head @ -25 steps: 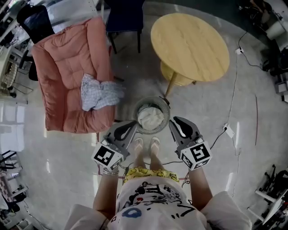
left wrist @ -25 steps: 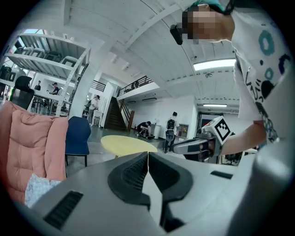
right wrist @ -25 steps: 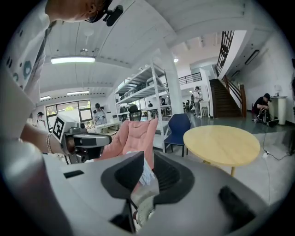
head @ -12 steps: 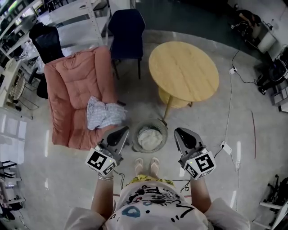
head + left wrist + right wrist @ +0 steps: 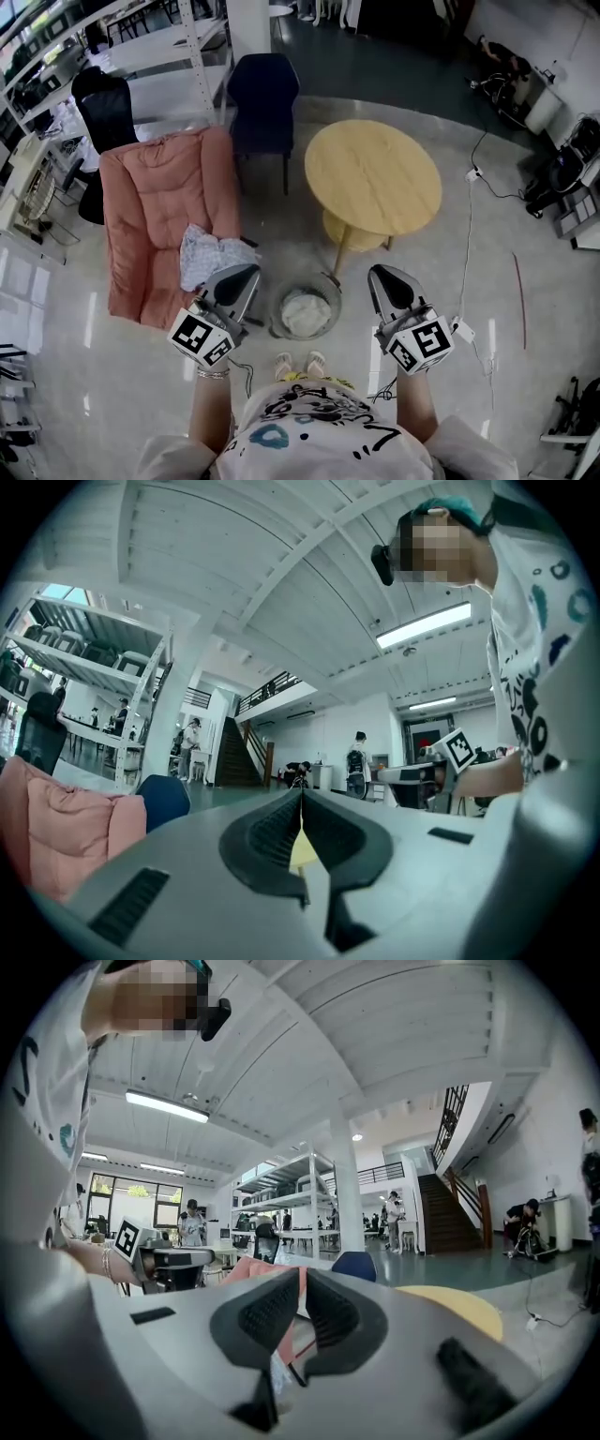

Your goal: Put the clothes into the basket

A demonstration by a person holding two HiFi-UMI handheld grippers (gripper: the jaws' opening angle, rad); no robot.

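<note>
A round wire basket (image 5: 327, 284) stands on the floor just ahead of the person's feet, with a white garment (image 5: 305, 312) lying in it. A pale patterned garment (image 5: 214, 255) lies on the front edge of the pink couch (image 5: 159, 211). My left gripper (image 5: 246, 274) hangs left of the basket and well above it, its jaws shut with nothing between them (image 5: 301, 803). My right gripper (image 5: 382, 272) hangs to the basket's right at the same height. It is shut too and holds nothing (image 5: 302, 1288). Both grippers point level, out into the room.
A round wooden table (image 5: 373, 178) stands beyond the basket, a dark blue chair (image 5: 264, 89) behind it to the left. Cables and a power strip (image 5: 462, 330) lie on the floor at the right. Shelving and desks line the left side.
Both grippers have risen from beside the basket's rim, and the head view has lifted with them, so the basket looks smaller and lower. The white garment stays in the basket.
</note>
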